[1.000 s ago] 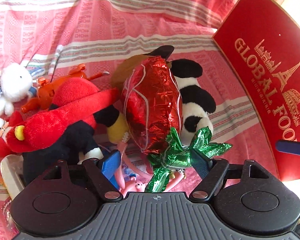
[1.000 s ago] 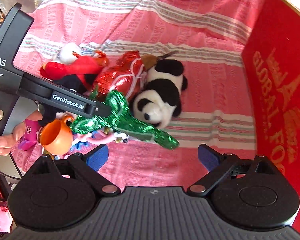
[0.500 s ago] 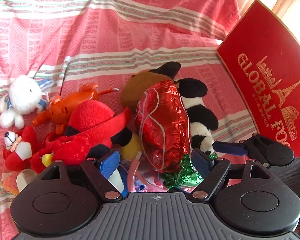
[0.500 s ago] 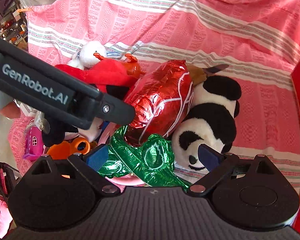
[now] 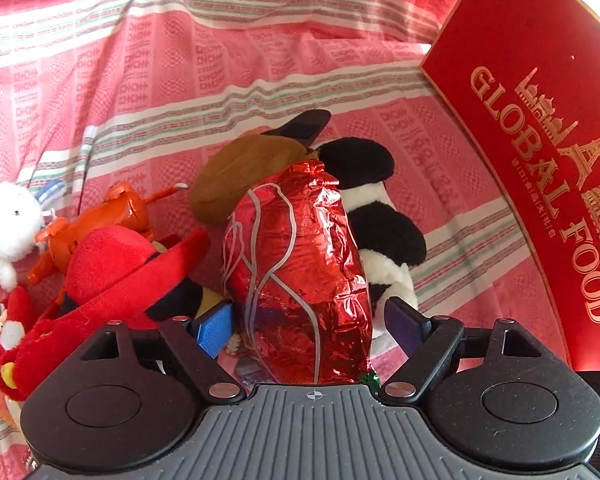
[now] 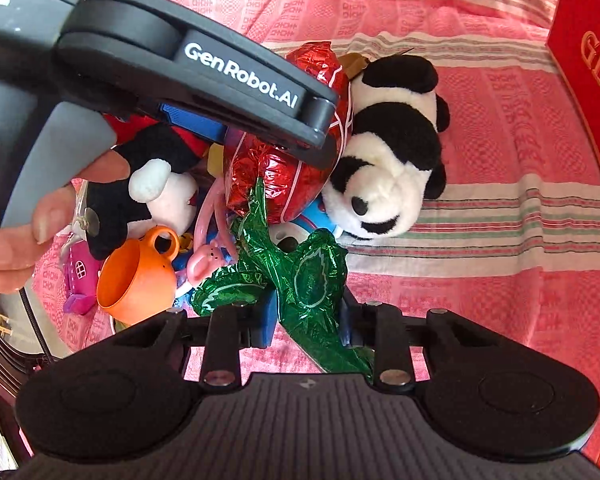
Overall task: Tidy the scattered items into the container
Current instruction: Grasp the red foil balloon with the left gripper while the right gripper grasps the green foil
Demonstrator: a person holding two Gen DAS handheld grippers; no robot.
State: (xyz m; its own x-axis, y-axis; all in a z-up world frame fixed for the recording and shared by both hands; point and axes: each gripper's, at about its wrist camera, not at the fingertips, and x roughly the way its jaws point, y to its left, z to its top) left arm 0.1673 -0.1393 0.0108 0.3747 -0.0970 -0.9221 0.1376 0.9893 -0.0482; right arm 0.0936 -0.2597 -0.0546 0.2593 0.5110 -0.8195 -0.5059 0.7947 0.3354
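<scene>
- A pink woven cloth (image 5: pixel 228 80) with pale green-and-white stripes covers the whole surface under my toys and rises in folds at the back, so I cannot tell what lies under it
- On my right a red box (image 5: pixel 540 152) with gold "GLOBAL FOOD" lettering and landmark drawings stands tilted at the edge of the cloth; bright daylight shows past its upper corner
- My left hand-held gripper (image 5: pixel 304 322) stands wide open astride the red foil balloon (image 5: pixel 296 264); the blue pads sit either side of it, apart from the foil
- My right hand-held gripper (image 6: pixel 308 320) is closing on the balloon's green foil leaves (image 6: pixel 312 276), which lie between its blue pads; I cannot tell whether the pads press yet
- The plush panda (image 6: pixel 388 152) lies just beside the balloon on the cloth, with a brown soft toy (image 5: pixel 244 172) behind it
- To the left are heaped a red plush (image 5: pixel 116 272), an orange plastic toy (image 5: pixel 96 220) and a white bunny (image 5: pixel 8 224)
- Nearer me lie an orange cup (image 6: pixel 136 276), tipped on its side, and a pink figure (image 6: pixel 206 256)
- My fingers (image 6: pixel 40 216) curl round the left handle
</scene>
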